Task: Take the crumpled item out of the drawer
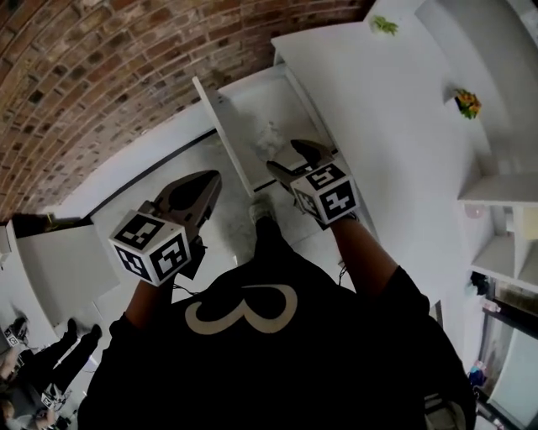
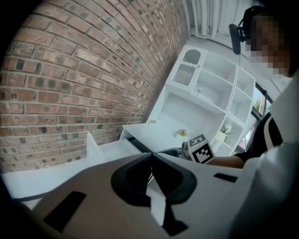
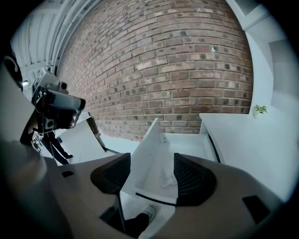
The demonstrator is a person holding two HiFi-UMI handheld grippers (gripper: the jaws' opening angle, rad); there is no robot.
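1. The person's dark shirt fills the bottom of the head view, and both forearms reach forward from it.
2. The left gripper is held out over the white floor, to the left of the drawer. Its marker cube sits nearest the body. In the left gripper view, the left gripper has its two jaws pressed tip to tip with nothing between them.
3. The right gripper reaches over the near end of the open drawer, with its marker cube behind the jaws. That cube also shows in the left gripper view. In the right gripper view, the right gripper has its jaws wide apart and holds nothing. The ribbed pads frame the drawer's inside.
4. A shoe stands on the floor just below the drawer's near end, and it shows under the jaws as well.
5. The crumpled item, white and wrinkled, lies on the drawer's floor. From the right gripper it appears between the spread jaws, close to the right-hand pad. Neither jaw touches it.
6. The drawer's tall white wall rises to the left of the item.
7. Beyond the drawer lies the white cabinet top, with a small green plant at its far end and a flowering plant on the shelving beside it.
8. A brick wall stands behind everything.
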